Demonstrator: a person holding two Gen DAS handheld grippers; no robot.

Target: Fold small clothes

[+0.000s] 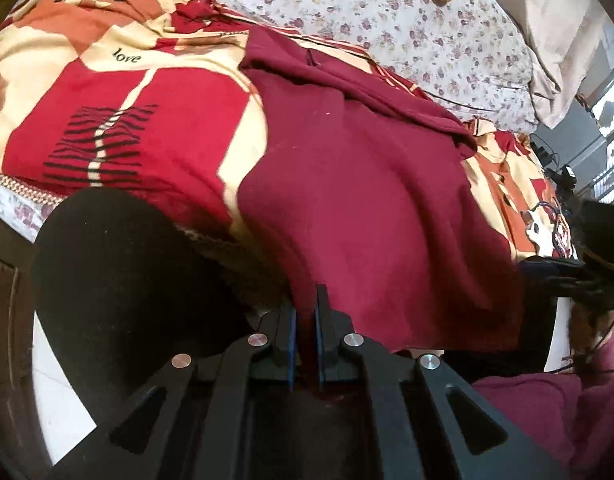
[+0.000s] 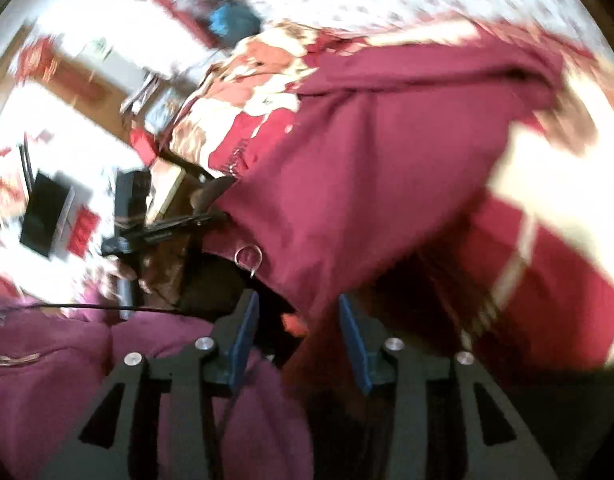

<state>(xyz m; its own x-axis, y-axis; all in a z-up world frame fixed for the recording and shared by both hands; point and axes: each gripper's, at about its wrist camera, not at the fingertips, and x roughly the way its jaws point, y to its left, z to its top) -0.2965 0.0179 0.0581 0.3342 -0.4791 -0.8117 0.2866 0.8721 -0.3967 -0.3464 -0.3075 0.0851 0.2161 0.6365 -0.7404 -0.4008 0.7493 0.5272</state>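
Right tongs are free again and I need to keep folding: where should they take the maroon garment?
Take the near hem of the maroon garment, probably at the loose corner hanging off the bed edge just ahead of the right tongs. Come from below and in front; that edge hangs free, while the left tongs pinch the hem further along.

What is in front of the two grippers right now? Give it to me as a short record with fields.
setting: bed with a patterned red and cream blanket over a floral sheet
garment: maroon cloth lying on the blanket, near edge hanging over the side of the bed
left gripper: fingers shut on the maroon cloth's near edge
right gripper: fingers apart, not pressing on the cloth; picture blurred
fold state: cloth creased, not yet a neat fold
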